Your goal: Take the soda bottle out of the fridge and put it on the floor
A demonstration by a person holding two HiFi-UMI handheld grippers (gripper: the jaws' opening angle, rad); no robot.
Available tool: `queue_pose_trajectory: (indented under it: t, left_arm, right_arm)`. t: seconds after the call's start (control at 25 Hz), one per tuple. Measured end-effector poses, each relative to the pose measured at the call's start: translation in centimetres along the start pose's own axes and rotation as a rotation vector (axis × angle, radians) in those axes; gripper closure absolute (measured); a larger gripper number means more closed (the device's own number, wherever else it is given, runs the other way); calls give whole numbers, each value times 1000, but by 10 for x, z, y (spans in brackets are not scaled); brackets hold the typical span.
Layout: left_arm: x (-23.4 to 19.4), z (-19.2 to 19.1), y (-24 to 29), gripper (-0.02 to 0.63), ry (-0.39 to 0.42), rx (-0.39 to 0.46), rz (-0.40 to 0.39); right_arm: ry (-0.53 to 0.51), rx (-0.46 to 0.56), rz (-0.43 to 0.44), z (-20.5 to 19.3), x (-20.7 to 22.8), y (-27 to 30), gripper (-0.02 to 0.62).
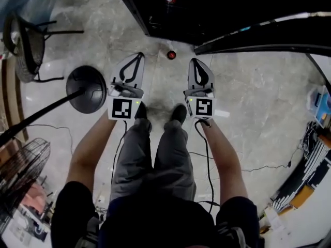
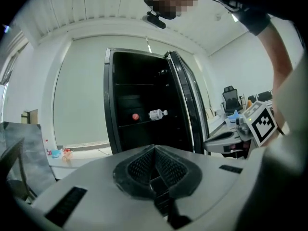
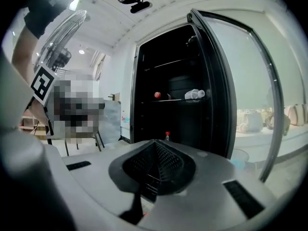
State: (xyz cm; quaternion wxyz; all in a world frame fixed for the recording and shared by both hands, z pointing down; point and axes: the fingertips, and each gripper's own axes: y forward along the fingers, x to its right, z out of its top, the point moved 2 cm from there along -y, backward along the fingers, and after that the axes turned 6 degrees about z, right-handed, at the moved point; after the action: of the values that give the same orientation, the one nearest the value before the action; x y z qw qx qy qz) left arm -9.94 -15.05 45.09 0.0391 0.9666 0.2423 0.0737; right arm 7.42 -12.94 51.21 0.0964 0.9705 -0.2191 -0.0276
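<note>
The black fridge (image 2: 139, 95) stands open over the pale floor (image 1: 248, 102). The left gripper (image 1: 138, 56) and right gripper (image 1: 195, 61) are held side by side above the person's shoes, each with jaws together and nothing between them. The red-capped soda bottle (image 1: 170, 54) stands upright on the floor just before the fridge, ahead of both grippers. A clear bottle (image 2: 157, 114) lies on a shelf inside.
</note>
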Motion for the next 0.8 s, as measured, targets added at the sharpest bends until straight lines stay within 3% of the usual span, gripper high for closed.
queue_pose_trajectory:
  t: [0.48, 0.8]
  left_arm:
    - [3, 150, -35, 581, -38, -2, 74]
    - [-8, 240, -57, 581, -23, 13, 113]
  right_arm:
    - [3, 57, -42, 164, 2, -63, 577]
    - [-2, 54, -55, 258, 5, -100, 577]
